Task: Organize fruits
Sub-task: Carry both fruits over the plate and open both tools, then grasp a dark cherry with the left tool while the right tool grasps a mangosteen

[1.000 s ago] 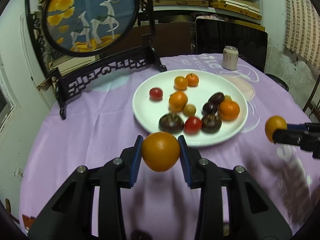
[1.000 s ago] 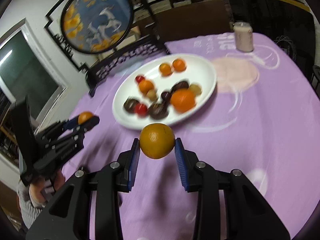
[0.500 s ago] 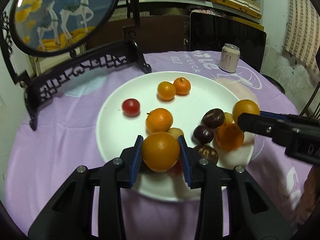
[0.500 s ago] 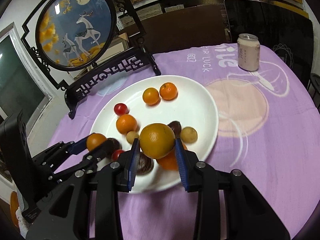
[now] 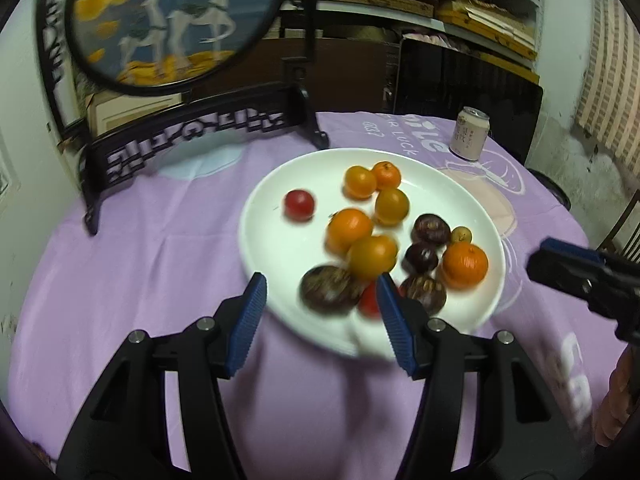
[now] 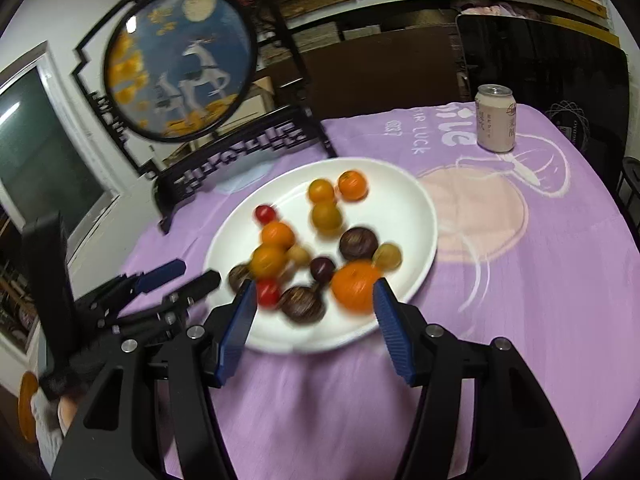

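Note:
A white plate [image 5: 276,184] [image 6: 416,200] on the purple cloth holds several oranges, dark purple fruits and small red ones. My left gripper [image 5: 320,316] [image 6: 192,278] hangs over the plate's near rim, its jaws opening with nothing pressed between them. Just beyond them a blurred orange [image 5: 372,256] [image 6: 267,260] lies among the fruit. My right gripper [image 6: 312,320] [image 5: 540,258] is likewise opening over the near rim, and nothing is held in it. A yellow-orange fruit [image 6: 326,216] [image 5: 391,206] sits loose further in on the plate.
A round deer screen on a black carved stand [image 5: 176,20] [image 6: 180,60] rises behind the plate at the left. A pale drink can [image 5: 469,133] [image 6: 496,118] stands at the back right. A dark chair back and shelves lie beyond the table's far edge.
Both grippers carried an orange over the plate, then spread their jaws. The two oranges now lie on the plate, and both grippers have drawn back toward the near rim.

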`<state>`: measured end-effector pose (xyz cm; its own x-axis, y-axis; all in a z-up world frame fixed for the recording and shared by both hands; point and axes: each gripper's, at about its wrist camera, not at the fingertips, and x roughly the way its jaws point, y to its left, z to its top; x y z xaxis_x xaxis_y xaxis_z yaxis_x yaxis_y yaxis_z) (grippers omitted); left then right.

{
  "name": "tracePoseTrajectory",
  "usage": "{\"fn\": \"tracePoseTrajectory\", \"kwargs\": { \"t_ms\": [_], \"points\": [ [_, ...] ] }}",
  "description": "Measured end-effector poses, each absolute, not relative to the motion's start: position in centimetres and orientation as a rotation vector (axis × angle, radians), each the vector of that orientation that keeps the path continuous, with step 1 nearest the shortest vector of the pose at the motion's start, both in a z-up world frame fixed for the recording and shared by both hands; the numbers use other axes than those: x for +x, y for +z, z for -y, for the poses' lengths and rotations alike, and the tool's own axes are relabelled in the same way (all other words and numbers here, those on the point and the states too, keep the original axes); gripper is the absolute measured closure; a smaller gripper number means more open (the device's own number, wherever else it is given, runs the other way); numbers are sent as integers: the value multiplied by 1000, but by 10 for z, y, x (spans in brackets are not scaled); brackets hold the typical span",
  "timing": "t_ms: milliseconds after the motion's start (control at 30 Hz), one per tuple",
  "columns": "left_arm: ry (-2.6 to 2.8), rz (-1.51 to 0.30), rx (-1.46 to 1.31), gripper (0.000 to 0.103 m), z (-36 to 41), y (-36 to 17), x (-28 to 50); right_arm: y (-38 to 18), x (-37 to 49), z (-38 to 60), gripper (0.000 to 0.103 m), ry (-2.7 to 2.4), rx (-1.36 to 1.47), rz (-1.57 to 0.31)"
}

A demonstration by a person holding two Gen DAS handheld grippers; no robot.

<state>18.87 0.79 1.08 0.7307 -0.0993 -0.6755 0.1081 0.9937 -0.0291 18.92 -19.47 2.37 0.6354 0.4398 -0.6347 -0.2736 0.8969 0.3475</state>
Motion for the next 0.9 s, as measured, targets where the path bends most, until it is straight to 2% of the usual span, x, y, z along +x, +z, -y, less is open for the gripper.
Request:
{"fn": "tracePoseTrajectory", "kwargs": {
  "t_ms": [133,233,433,900],
  "points": [
    [-96,-750,-7,44,-36,12,146,15,148,182,43,496,203,-822],
    [-73,-747,-3,36,-54,9,112,6,114,167,43,556,149,-845],
    [-47,-748,31,36,-72,-8,57,-15,63,130,43,640,17,-883],
    [-89,-838,167,36,-46,-37,53,-42,56,97,43,608,-148,-913]
  ]
}}
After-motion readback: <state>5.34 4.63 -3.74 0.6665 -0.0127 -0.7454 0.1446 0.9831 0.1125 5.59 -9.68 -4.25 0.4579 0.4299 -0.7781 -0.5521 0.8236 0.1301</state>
